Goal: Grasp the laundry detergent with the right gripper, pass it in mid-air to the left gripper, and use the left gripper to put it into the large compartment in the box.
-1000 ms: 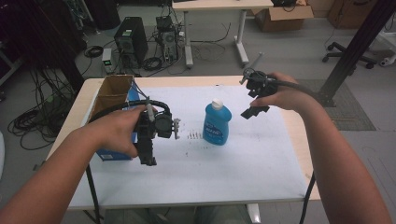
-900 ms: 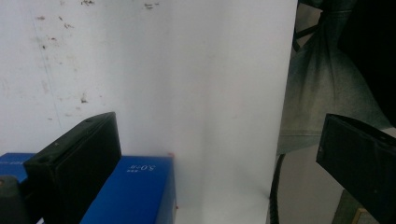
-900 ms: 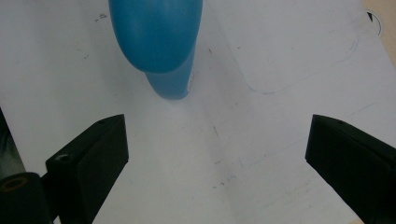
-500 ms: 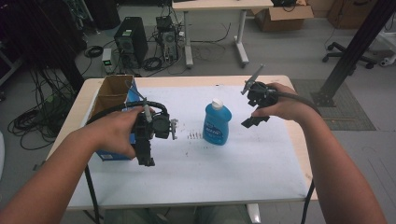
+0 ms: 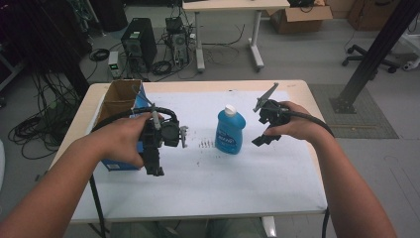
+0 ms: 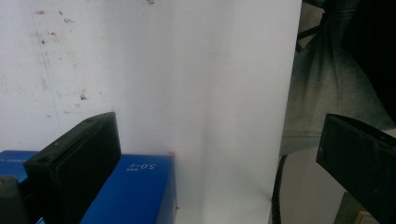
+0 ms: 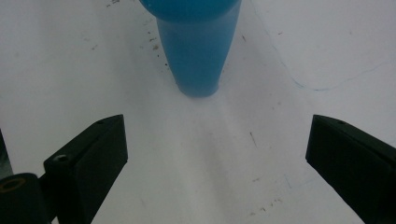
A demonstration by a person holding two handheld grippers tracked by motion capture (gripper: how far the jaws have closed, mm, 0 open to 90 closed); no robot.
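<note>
A blue dish-soap bottle (image 5: 230,132) with a white cap stands upright mid-table on the white sheet (image 5: 223,183). My right gripper (image 5: 258,122) hovers just right of it, jaws wide open and aimed at it. In the right gripper view, the bottle's base (image 7: 198,52) stands ahead between the open right gripper (image 7: 217,126), apart from both jaws. My left gripper (image 5: 154,163) is held left of the bottle, by the blue box (image 5: 115,162). In the left gripper view, the left gripper (image 6: 217,126) is open over bare sheet, with the blue box (image 6: 133,191) at its lower left.
The blue box has an open brown cardboard top (image 5: 121,96) at the table's left edge. The table's near edge (image 6: 280,140) and the person's grey clothing (image 6: 322,93) lie ahead of the left gripper. Small dark specks (image 5: 205,145) mark the sheet. Computers and cables sit on the floor beyond.
The right gripper has come down and left, closer to the bottle. The left gripper has hardly moved.
</note>
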